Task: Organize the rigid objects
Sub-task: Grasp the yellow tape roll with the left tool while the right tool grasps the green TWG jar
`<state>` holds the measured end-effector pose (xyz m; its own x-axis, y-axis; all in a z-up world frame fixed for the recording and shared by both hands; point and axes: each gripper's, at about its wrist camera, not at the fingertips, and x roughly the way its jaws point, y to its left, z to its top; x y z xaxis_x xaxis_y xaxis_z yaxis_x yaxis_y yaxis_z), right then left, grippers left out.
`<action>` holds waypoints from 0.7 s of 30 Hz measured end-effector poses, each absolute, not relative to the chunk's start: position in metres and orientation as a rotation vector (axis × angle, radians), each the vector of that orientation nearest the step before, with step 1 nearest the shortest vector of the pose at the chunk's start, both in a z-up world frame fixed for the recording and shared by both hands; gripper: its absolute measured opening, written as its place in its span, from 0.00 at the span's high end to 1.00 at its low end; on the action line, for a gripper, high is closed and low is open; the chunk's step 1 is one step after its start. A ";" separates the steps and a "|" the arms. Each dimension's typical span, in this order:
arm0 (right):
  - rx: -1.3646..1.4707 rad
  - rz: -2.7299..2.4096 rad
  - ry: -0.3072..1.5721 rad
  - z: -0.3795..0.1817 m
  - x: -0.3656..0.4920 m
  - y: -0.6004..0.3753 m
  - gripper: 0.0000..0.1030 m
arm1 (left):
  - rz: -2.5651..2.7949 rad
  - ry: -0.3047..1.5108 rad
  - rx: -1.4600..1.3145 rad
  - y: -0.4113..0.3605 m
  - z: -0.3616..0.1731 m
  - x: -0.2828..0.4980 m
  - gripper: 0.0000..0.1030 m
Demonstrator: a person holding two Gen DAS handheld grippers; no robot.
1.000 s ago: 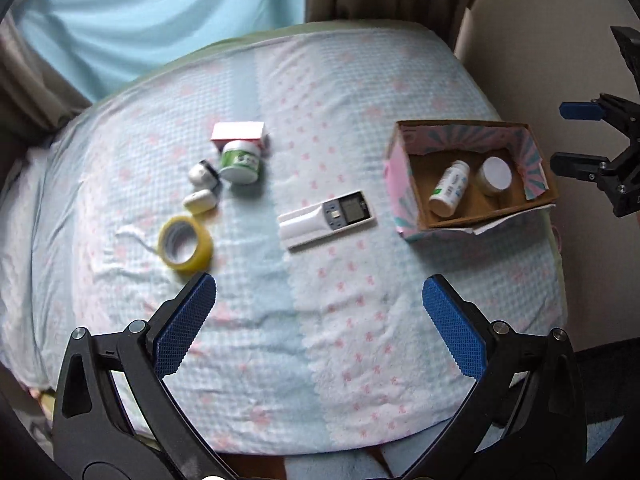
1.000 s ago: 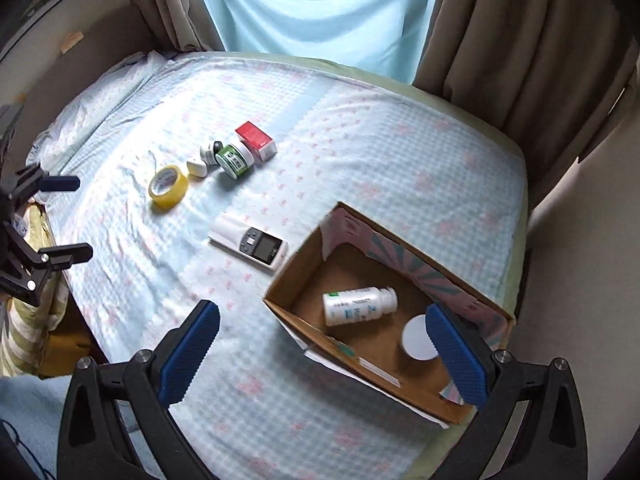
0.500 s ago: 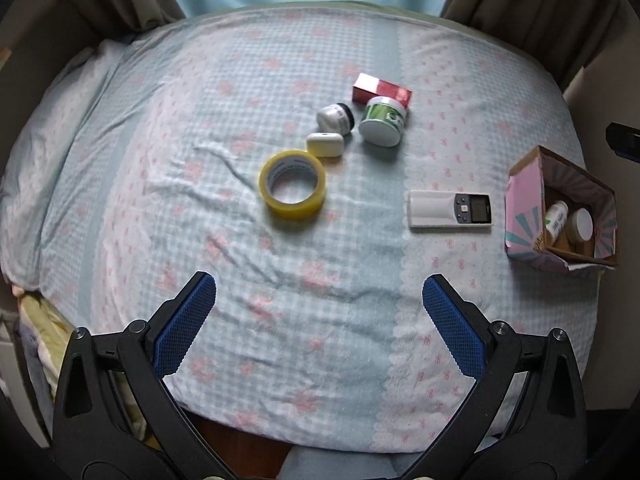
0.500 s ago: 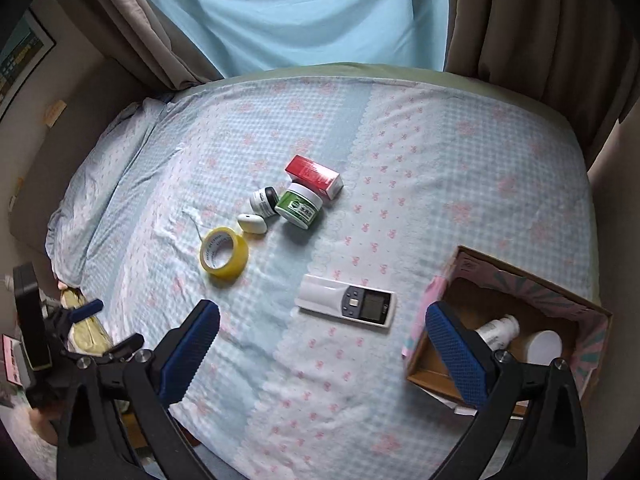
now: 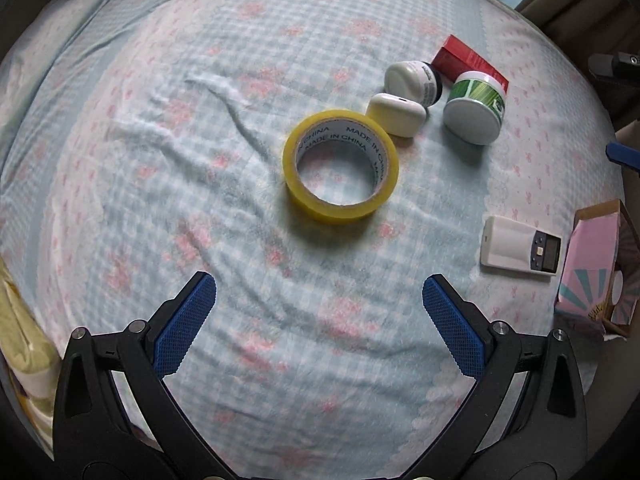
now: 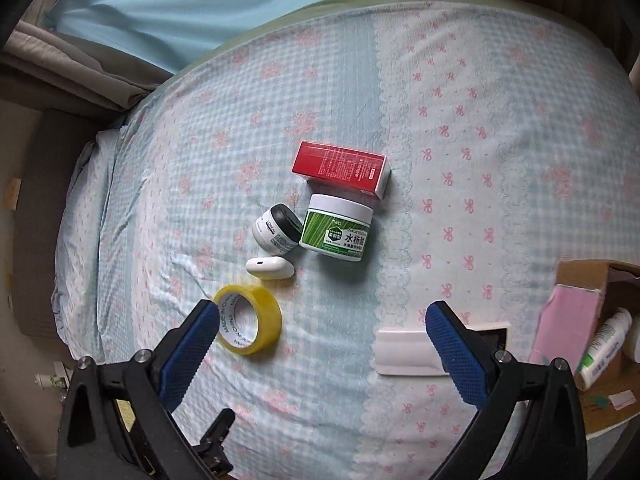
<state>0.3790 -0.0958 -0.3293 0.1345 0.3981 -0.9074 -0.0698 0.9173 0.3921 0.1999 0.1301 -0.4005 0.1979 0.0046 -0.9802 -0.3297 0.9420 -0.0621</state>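
Observation:
A yellow tape roll (image 5: 341,165) (image 6: 249,319) lies flat on the bed, just ahead of my open, empty left gripper (image 5: 319,322). Beside it lie a white earbud case (image 5: 396,114) (image 6: 269,267), a small white jar with a black lid (image 5: 416,82) (image 6: 278,231), a green-labelled jar (image 5: 475,108) (image 6: 337,227) and a red box (image 5: 466,62) (image 6: 341,168). A white remote (image 5: 520,250) (image 6: 416,350) lies near the cardboard box (image 5: 594,264) (image 6: 568,320), which holds a white bottle (image 6: 604,346). My right gripper (image 6: 320,344) is open and empty above the remote and tape.
The bed has a light blue checked sheet (image 5: 160,160) with pink bows. Brown curtains (image 6: 80,60) and a blue window blind (image 6: 200,0) stand behind it. The bed edge drops off at the right by the cardboard box.
Both grippers swung left and came lower over the bed. The tape roll and jars are now much closer and centred, and the cardboard box has slid to the right edge of both views.

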 end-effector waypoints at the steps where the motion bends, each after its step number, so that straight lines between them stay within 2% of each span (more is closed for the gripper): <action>1: 0.293 0.335 1.411 -0.339 0.387 -0.091 0.00 | 0.237 1.362 -0.289 0.131 -0.411 0.205 0.00; 6: 0.349 0.278 1.456 -0.382 0.424 -0.076 0.00 | 0.233 1.370 -0.305 0.134 -0.457 0.227 0.00; 12: 0.434 0.206 1.500 -0.421 0.452 -0.072 0.00 | 0.239 1.350 -0.250 0.131 -0.486 0.245 0.00; 21: 0.526 0.163 1.541 -0.455 0.454 -0.068 0.09 | 0.228 1.311 -0.218 0.127 -0.503 0.260 0.00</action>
